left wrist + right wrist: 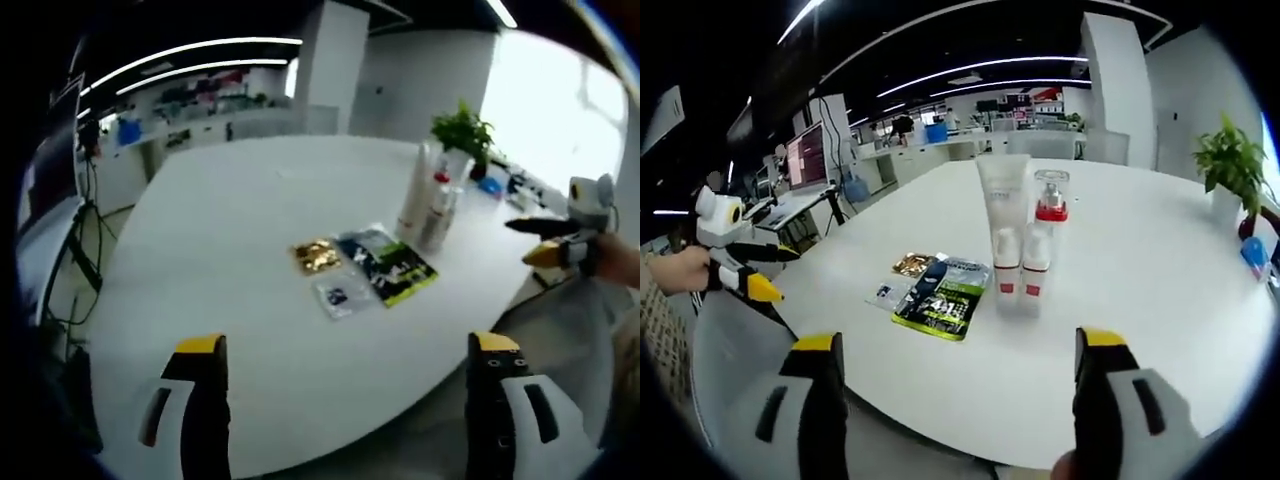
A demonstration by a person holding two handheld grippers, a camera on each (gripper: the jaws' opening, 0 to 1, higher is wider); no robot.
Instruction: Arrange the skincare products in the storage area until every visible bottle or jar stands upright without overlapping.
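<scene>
On the white round table (230,220) stand a tall white tube (415,190) and a clear bottle with a red collar (438,210), upright and close together. In the right gripper view the tube (1004,215) and the red-collared bottle (1050,215) stand behind two small red-labelled bottles (1008,262). Three flat sachets lie beside them: gold (317,255), dark green (388,264) and a small pale one (338,295). My left gripper (347,344) is open over the near table edge, well short of the sachets. My right gripper (960,342) is open too, off the table's edge, holding nothing.
A potted plant (462,135) stands behind the bottles, with a blue item (1255,255) near it. The table edge (940,430) runs just under the right jaws. Desks with monitors (805,155) line the room behind. A hand holds the right gripper (560,245) at the table's right side.
</scene>
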